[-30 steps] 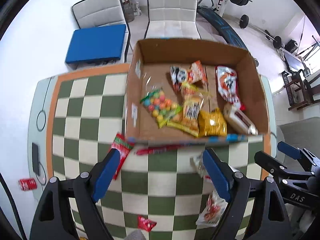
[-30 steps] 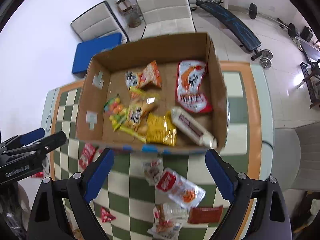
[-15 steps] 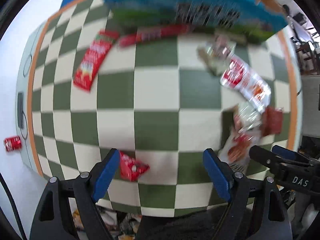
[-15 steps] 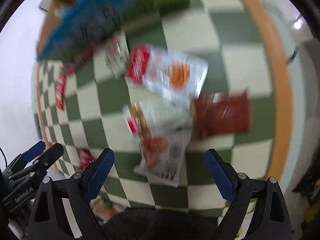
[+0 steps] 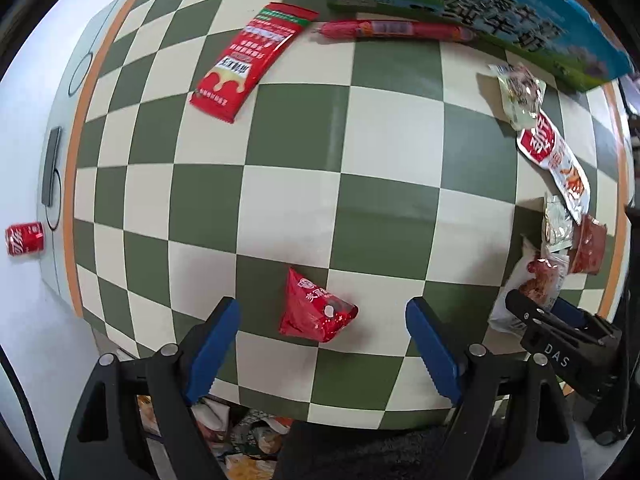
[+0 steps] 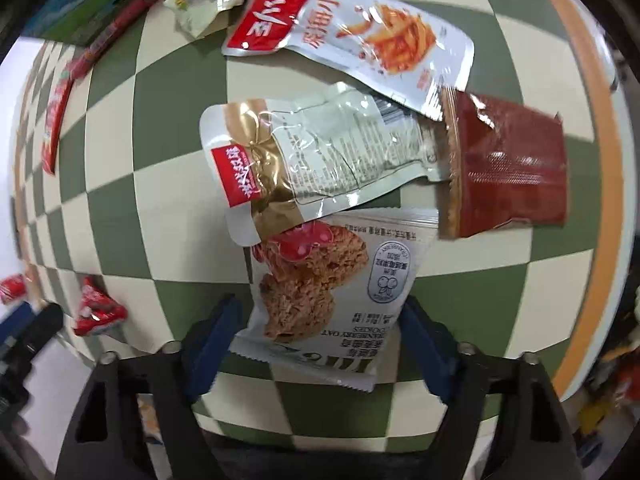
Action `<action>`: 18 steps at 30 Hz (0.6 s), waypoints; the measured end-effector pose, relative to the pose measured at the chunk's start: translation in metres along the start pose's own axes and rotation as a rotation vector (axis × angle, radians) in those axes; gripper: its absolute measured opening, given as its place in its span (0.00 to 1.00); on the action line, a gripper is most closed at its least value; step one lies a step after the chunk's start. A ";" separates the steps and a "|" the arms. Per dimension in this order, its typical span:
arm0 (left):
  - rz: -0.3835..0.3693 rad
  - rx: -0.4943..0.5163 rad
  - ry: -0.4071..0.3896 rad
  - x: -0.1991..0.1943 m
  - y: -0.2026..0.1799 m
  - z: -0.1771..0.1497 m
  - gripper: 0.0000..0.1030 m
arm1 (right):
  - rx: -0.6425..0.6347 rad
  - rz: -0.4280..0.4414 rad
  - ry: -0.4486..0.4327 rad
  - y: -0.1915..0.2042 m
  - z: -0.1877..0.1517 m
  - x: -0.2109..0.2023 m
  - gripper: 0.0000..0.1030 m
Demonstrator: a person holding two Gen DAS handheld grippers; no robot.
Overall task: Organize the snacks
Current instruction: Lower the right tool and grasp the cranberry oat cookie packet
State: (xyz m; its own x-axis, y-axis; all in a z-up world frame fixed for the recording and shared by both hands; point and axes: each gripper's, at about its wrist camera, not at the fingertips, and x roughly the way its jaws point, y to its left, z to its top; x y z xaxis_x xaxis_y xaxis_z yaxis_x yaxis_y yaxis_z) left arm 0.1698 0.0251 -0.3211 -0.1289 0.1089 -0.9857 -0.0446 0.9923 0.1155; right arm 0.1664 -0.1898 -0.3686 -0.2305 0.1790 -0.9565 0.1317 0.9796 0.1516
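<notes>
My left gripper (image 5: 323, 344) is open, its jaws on either side of a small red packet (image 5: 314, 309) near the table's front edge. My right gripper (image 6: 316, 340) is open around the near end of a white oat cookie packet (image 6: 328, 288). Above that packet lie a silver and gold pouch (image 6: 304, 160), a dark red packet (image 6: 508, 168) and a white and red fish snack pouch (image 6: 360, 36). The printed side of the cardboard box (image 5: 480, 4) is at the top of the left wrist view, with a long red sausage stick (image 5: 392, 29) and a flat red packet (image 5: 248, 60) beside it.
The checkered table (image 5: 280, 184) has an orange border. A red can (image 5: 24, 238) lies on the floor at left. A small clear packet (image 5: 520, 94) lies near the box. More snack packets lie on the floor under the front edge (image 5: 248, 432).
Both grippers have tilted down from over the box and come low over the table. The left one now straddles the small red packet, the right one the oat cookie packet.
</notes>
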 end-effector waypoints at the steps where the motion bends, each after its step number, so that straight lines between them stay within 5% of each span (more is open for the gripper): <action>1: -0.013 -0.011 0.001 -0.001 0.002 0.000 0.82 | -0.011 -0.005 -0.015 0.000 -0.001 -0.002 0.67; 9: -0.073 0.015 0.013 -0.007 -0.018 0.009 0.82 | 0.041 0.120 -0.014 -0.033 -0.019 -0.014 0.61; 18: -0.218 0.163 0.122 0.002 -0.120 0.041 0.82 | 0.163 0.191 -0.071 -0.085 -0.021 -0.052 0.61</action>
State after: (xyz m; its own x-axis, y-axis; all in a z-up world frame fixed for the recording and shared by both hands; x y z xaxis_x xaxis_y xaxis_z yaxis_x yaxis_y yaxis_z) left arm 0.2156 -0.0915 -0.3423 -0.2523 -0.1059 -0.9618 0.0738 0.9890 -0.1283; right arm 0.1466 -0.2807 -0.3270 -0.1186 0.3470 -0.9303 0.3212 0.9000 0.2947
